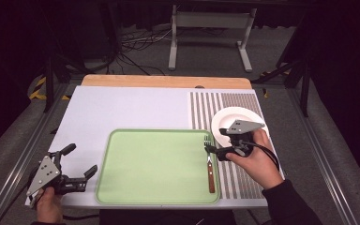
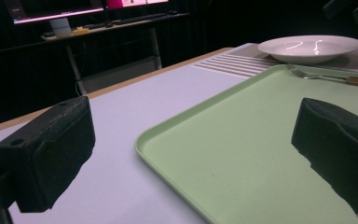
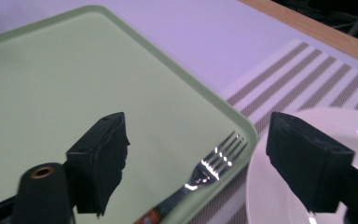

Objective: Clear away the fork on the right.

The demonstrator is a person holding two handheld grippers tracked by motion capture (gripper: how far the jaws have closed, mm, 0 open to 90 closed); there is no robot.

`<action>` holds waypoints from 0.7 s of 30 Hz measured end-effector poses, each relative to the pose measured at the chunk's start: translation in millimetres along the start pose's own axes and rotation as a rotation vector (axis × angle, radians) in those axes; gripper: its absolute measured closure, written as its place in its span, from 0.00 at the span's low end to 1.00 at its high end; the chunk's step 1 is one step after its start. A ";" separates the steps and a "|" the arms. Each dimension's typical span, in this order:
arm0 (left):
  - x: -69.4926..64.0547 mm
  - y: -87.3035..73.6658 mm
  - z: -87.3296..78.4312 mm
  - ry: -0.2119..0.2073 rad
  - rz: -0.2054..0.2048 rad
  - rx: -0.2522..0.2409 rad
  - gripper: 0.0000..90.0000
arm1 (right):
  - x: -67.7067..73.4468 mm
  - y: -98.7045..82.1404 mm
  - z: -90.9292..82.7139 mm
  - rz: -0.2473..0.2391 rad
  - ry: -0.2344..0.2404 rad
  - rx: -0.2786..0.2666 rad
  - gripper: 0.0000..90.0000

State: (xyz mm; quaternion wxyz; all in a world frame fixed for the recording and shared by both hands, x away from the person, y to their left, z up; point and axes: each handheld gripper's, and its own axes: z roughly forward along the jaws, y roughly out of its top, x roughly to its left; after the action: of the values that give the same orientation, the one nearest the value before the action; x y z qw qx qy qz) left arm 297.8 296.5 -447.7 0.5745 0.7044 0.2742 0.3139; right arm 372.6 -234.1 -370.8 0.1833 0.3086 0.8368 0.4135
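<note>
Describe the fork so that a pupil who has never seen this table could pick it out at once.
Find the green tray on the white table. Along the tray's right edge, beside the striped mat and below the white plate, lies the fork, tines pointing away from the person. It is the one slim piece of cutlery there, with a shiny metal head and a brown handle.

A pale green tray point(image 1: 157, 166) lies on a white table point(image 1: 122, 108). Right of the tray sits a grey-and-white striped mat point(image 1: 243, 105) bearing a white plate point(image 1: 225, 119). The silver fork point(image 1: 210, 164) has a brown handle.
</note>
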 end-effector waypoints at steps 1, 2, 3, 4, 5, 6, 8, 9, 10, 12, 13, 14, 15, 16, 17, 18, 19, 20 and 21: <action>0.0 0.0 0.0 0.000 0.000 0.000 0.00 | 0.0 0.0 0.0 0.000 0.000 0.000 0.22; -0.1 0.0 0.1 0.000 0.000 0.000 0.00 | -0.6 -4.2 -4.3 0.007 -0.014 0.005 0.22; -0.3 -0.1 0.1 -0.002 -0.003 0.001 0.00 | -0.9 -8.5 -8.8 0.021 -0.034 0.010 0.23; -0.5 -0.1 0.2 -0.002 -0.004 0.001 0.00 | -2.2 -14.5 -13.4 0.022 -0.030 -0.034 0.18; -0.6 -0.2 0.3 -0.001 -0.004 -0.001 0.00 | -2.9 -17.9 -15.6 0.025 -0.013 -0.070 0.16; -0.5 -0.2 0.2 -0.001 -0.003 0.000 0.00 | -3.7 -20.5 -17.1 0.023 -0.003 -0.093 0.15; -0.5 -0.2 0.3 0.000 -0.004 -0.001 0.00 | -5.0 -24.1 -19.2 0.017 0.002 -0.117 0.13; -0.4 -0.3 0.1 0.000 -0.005 0.001 0.00 | -6.4 -27.8 -21.1 0.008 0.004 -0.137 0.10; -0.4 -0.4 0.3 0.002 -0.005 0.000 0.00 | -8.9 -34.3 -24.0 0.006 0.005 -0.179 0.08; -0.4 -0.4 0.3 0.001 -0.005 0.003 0.00 | -12.4 -42.8 -27.4 -0.004 0.006 -0.230 0.06; -0.4 -0.4 0.3 0.001 -0.005 0.003 0.00 | -12.4 -42.8 -27.4 -0.004 0.006 -0.230 0.06; -0.5 -0.5 0.4 0.001 -0.006 0.002 0.00 | -13.8 -46.5 -28.3 -0.007 0.007 -0.252 0.06; -0.6 -0.4 0.3 0.001 -0.005 0.003 0.00 | -15.9 -52.2 -29.4 -0.012 0.001 -0.276 0.04; -0.8 -0.5 0.3 0.001 -0.007 0.003 0.00 | -17.3 -56.9 -30.4 -0.023 -0.015 -0.295 0.04; -0.7 -0.5 0.3 0.000 -0.007 0.004 0.00 | -18.9 -61.8 -31.3 -0.029 -0.018 -0.315 0.03; -0.8 -0.6 0.4 0.001 -0.008 0.002 0.00 | -20.0 -65.6 -32.3 -0.026 -0.016 -0.328 0.03; -0.6 -0.7 0.4 0.001 -0.006 0.004 0.00 | -21.6 -69.7 -33.7 -0.033 -0.017 -0.340 0.02; -0.6 -0.8 0.5 0.002 -0.006 0.004 0.00 | -23.0 -73.9 -34.8 -0.050 -0.019 -0.350 0.00; -0.6 -0.8 0.5 0.002 -0.006 0.004 0.00 | -23.6 -78.5 -36.5 -0.074 -0.025 -0.357 0.00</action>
State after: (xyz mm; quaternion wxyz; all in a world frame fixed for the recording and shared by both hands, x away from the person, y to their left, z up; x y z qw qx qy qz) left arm 297.7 295.9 -448.6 0.5739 0.7042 0.2776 0.3123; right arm 341.0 -307.7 -411.2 0.2609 0.2453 0.7586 0.5443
